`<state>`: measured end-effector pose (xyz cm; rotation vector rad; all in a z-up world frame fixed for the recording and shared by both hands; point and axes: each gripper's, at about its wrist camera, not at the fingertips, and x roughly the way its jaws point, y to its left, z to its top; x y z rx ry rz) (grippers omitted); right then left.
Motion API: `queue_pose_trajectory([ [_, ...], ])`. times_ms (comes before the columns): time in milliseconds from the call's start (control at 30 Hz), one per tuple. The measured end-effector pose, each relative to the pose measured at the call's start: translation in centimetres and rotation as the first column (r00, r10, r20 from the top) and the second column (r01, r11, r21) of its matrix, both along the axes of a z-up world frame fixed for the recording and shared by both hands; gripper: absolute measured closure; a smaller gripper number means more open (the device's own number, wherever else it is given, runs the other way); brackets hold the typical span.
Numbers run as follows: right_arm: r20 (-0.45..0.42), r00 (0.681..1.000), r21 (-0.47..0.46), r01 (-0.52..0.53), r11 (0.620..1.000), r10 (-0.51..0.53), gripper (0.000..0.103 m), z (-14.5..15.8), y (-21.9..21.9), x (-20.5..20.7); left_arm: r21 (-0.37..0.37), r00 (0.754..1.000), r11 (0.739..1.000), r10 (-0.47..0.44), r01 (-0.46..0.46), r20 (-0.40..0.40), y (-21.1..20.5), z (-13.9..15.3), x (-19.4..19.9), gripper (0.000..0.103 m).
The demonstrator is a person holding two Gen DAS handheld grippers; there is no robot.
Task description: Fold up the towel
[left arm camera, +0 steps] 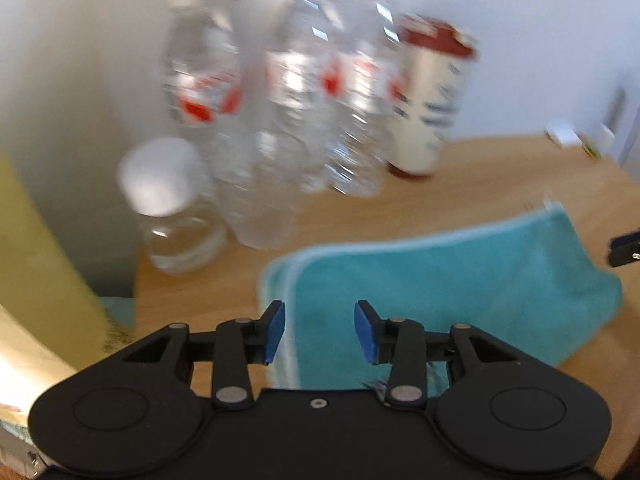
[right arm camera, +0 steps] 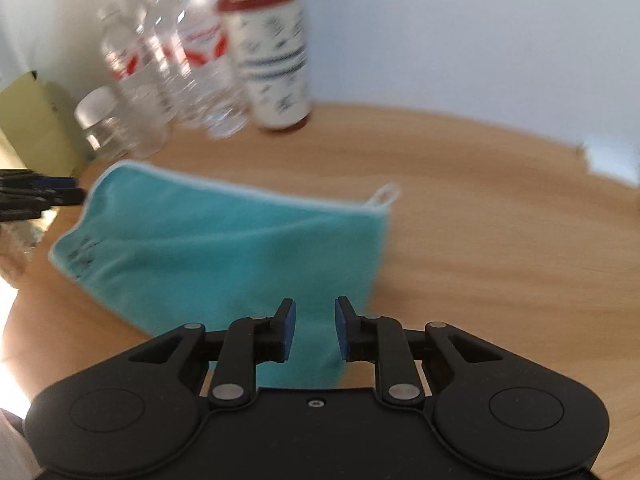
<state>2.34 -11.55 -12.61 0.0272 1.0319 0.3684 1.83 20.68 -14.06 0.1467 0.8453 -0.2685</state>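
While the folded teal towel [right arm camera: 240, 256] lies on the wooden table [right arm camera: 500, 240], left gripper [left arm camera: 320, 330] and right gripper [right arm camera: 314, 328] hover above it, jaws parted, gripping nothing.

Left gripper [left arm camera: 320, 330] fingers apart; right gripper [right arm camera: 315, 328] fingers apart, empty.

Water bottles [right arm camera: 160, 60], a red-lidded canister [right arm camera: 276, 52] and a jar [left arm camera: 176, 208] on the table [right arm camera: 500, 240].

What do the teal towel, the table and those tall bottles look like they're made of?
Towel: soft, matte microfibre or terry by its fuzzy nap, pale stitched edging. Table: light wood or wood-look laminate, going by the grain streaks. Bottles: clear, glossy thin plastic, probably, with ribbed walls and bright glints.
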Motion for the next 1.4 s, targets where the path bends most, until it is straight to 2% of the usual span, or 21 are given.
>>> queue_pose_trajectory([
  [67, -0.002, 1.0, -0.024, -0.008, 1.0, 0.008, 0.079, -1.0, 1.2, -0.2, 0.021, 0.999, 0.999, -0.03, 0.03, -0.016, -0.6, -0.7, 0.1, 0.065],
  [200, -0.04, 0.999, -0.053, -0.021, 0.998, 0.019, 0.082, -2.6, 0.9, -0.8, 0.125, 0.998, 0.991, -0.038, 0.044, -0.054, -1.2, -2.5, 0.2, 0.069],
  [300, -0.028, 0.999, -0.086, -0.048, 0.995, 0.046, 0.082, -3.0, 0.3, -1.7, 0.128, 0.998, 0.991, -0.03, 0.037, -0.057, -0.9, -2.6, 0.3, 0.068],
  [467, -0.023, 0.997, -0.14, -0.081, 0.987, 0.078, 0.082, -2.8, 0.4, -1.7, 0.179, 0.998, 0.983, -0.035, 0.044, -0.057, -1.4, -2.7, 0.0, 0.068],
  [600, -0.04, 0.994, -0.159, -0.111, 0.981, 0.106, 0.082, -2.6, 0.4, -0.8, 0.179, 0.997, 0.984, -0.008, 0.022, -0.076, -1.5, -2.3, 0.2, 0.068],
  [667, -0.028, 0.997, -0.106, -0.077, 0.991, 0.075, 0.082, -1.2, -0.1, 0.1, 0.184, 1.0, 0.983, -0.002, 0.007, -0.029, -1.7, -1.6, -0.2, 0.067],
  [733, -0.005, 1.0, -0.029, -0.03, 0.999, 0.03, 0.082, 0.6, -0.9, 0.9, 0.152, 1.0, 0.988, 0.009, -0.008, -0.005, -1.9, -0.4, -0.4, 0.064],
  [800, 0.019, 1.0, 0.03, -0.01, 0.999, 0.009, 0.082, 1.6, -0.5, 1.7, 0.101, 1.0, 0.995, -0.01, 0.011, -0.018, -2.8, 0.5, -0.6, 0.064],
  [867, 0.019, 0.999, 0.038, -0.032, 0.999, 0.031, 0.082, 1.1, 1.4, 2.9, 0.077, 0.998, 0.996, -0.052, 0.054, -0.033, -3.9, 0.4, -1.0, 0.064],
  [1000, 0.015, 0.999, -0.012, -0.048, 0.999, 0.048, 0.082, -1.0, 4.2, 4.5, 0.085, 0.991, 0.989, -0.112, 0.118, -0.071, -5.8, -1.2, -1.5, 0.064],
  [1100, 0.008, 0.999, -0.036, -0.049, 0.998, 0.049, 0.083, -1.0, 3.6, 4.1, 0.123, 0.985, 0.981, -0.138, 0.15, -0.103, -6.0, -2.5, -1.9, 0.064],
  [1133, 0.006, 0.999, -0.044, -0.05, 0.998, 0.05, 0.083, -1.0, 3.5, 4.0, 0.137, 0.983, 0.978, -0.143, 0.159, -0.115, -5.9, -2.9, -2.0, 0.061],
  [1167, 0.003, 0.999, -0.052, -0.05, 0.997, 0.05, 0.083, -0.9, 3.3, 3.9, 0.142, 0.985, 0.978, -0.139, 0.153, -0.107, -5.4, -3.3, -2.4, 0.06],
  [1233, -0.002, 0.999, -0.068, -0.051, 0.996, 0.051, 0.083, -0.9, 2.9, 3.6, 0.099, 0.987, 0.987, -0.114, 0.126, -0.115, -4.1, -3.5, -2.4, 0.056],
  [1333, -0.009, 0.999, -0.092, -0.053, 0.994, 0.053, 0.083, -0.9, 2.4, 3.3, 0.09, 0.987, 0.99, -0.094, 0.107, -0.131, -3.7, -3.1, -1.9, 0.056],
  [1400, -0.014, 0.998, -0.108, -0.054, 0.993, 0.053, 0.082, -0.9, 2.0, 3.0, 0.066, 0.99, 0.994, -0.079, 0.086, -0.114, -3.3, -2.3, -1.4, 0.057],
])
